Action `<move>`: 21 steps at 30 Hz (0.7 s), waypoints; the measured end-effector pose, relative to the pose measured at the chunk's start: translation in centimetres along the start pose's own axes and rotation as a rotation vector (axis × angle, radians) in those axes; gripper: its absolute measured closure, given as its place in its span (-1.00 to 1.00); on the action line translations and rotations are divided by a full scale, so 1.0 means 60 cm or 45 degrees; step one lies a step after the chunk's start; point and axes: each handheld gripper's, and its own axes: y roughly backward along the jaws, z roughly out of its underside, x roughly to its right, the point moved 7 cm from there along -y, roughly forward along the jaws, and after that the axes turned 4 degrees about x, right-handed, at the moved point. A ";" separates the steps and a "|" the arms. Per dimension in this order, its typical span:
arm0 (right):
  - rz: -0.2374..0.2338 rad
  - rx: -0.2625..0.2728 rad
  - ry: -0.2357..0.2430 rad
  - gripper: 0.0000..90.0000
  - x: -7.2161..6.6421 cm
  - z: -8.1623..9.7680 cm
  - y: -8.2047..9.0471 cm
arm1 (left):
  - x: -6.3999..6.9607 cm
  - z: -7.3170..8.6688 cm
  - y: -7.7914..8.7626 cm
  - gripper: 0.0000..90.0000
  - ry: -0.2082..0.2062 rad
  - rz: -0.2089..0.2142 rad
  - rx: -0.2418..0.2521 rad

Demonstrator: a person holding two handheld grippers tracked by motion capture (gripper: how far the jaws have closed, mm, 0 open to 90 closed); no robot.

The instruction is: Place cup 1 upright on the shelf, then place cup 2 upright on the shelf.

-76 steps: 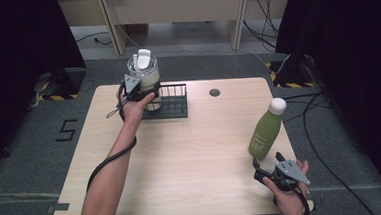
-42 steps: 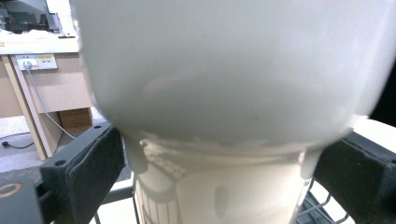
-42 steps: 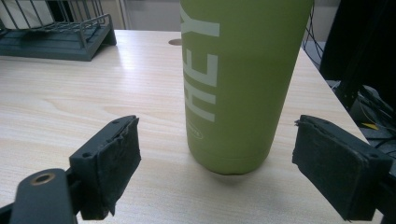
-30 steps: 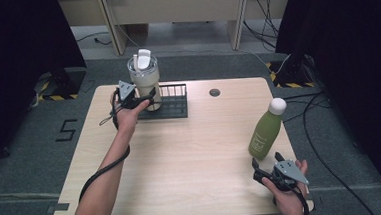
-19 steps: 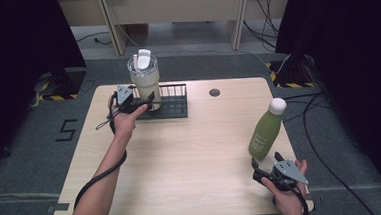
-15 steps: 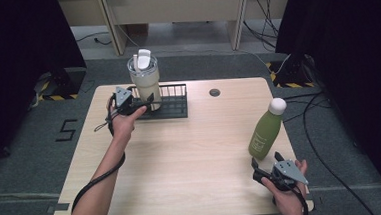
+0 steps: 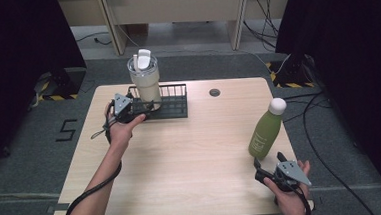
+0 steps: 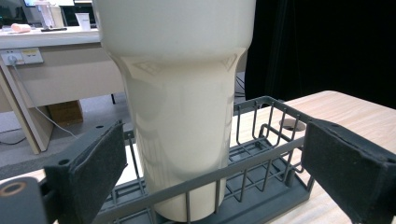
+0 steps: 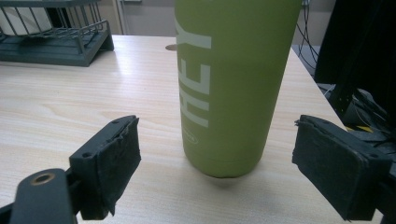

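- Two grippers in play, both with jaws spread wide and nothing in either. Nearest the person, the right gripper (image 7: 271,173) sits at the front right corner of the bench (image 7: 191,157), pointed at the green bottle (image 7: 266,131).
- In the right gripper view the green bottle (image 9: 229,84) stands upright on the wood between the two pads but clear of both, so no grip there yet.
- Farther back on the left side, the left gripper (image 7: 137,108) is right up at the black wire rack (image 7: 174,104).
- The cream tumbler (image 7: 145,83) stands upright in the left end of that rack, lid on top.
- In the left gripper view the cream tumbler (image 8: 180,93) fills the middle, behind the rack's front rail, with the pads either side and a gap to both.
- My read: the tumbler looks parked in the rack, so that half seems done. The bottle is out on the bench, well apart from the rack, so grabbing it and moving it over is probably what's left.
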 end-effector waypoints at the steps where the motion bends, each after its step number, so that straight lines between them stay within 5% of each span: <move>1: 0.000 0.002 0.001 -0.67 0.000 -0.001 0.000 | -0.001 0.000 0.002 -0.86 -0.001 -0.001 0.001; 21: -0.021 0.006 0.007 -0.67 -0.006 -0.008 0.002 | 0.012 0.023 0.049 -0.86 0.012 0.041 0.003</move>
